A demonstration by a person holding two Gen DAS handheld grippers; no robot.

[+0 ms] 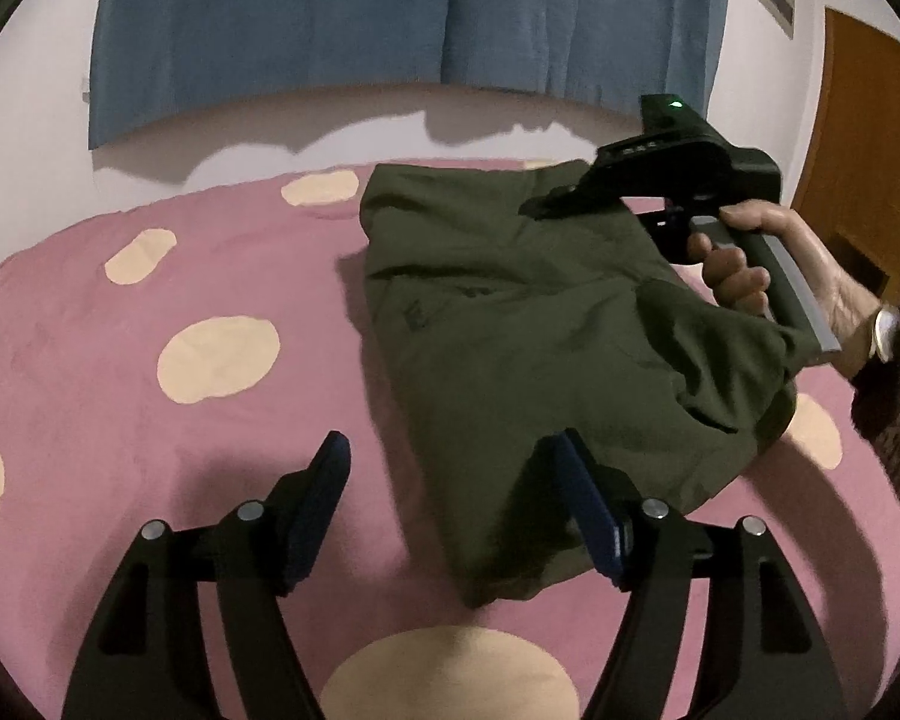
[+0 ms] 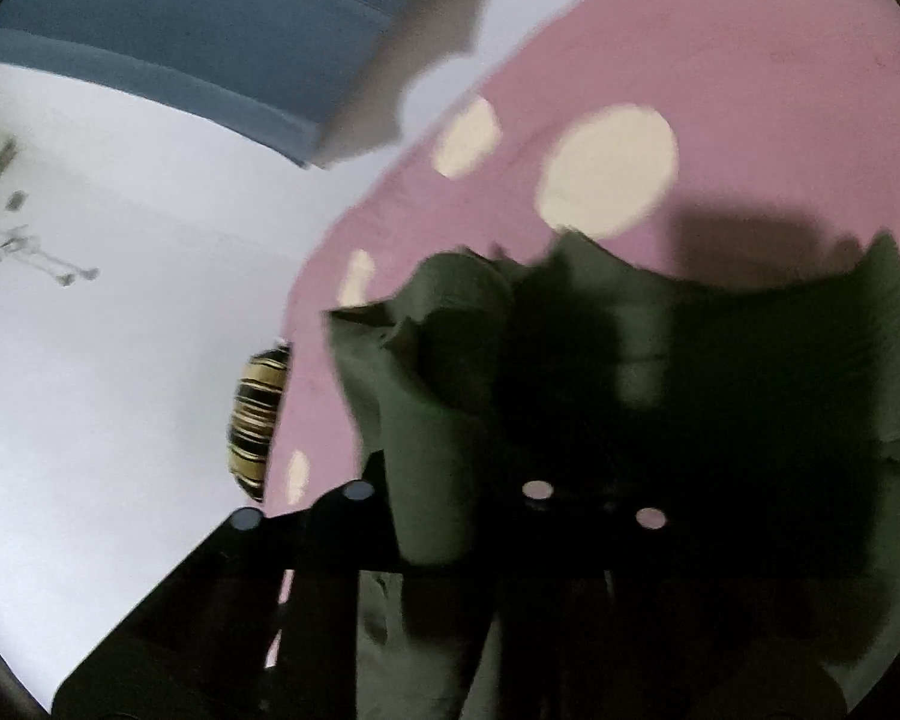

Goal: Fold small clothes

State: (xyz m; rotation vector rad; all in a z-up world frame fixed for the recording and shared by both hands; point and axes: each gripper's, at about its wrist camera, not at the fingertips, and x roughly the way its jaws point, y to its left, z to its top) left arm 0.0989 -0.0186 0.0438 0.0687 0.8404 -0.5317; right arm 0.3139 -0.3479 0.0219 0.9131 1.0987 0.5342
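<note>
A: Your left tongs (image 1: 450,504) hang spread wide at the bottom of the frame, gripping nothing, their right finger just over the near edge of the green garment (image 1: 540,330).

B: That garment lies centre-right on the pink spotted bed (image 1: 150,300). Your right tongs (image 1: 540,207), upper right, touch its far edge; whether they're clamped, I can't tell.

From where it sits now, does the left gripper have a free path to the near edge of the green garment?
Probably yes. The left gripper is open, and the green garment has its near edge lying between its fingers with nothing in between.
</note>
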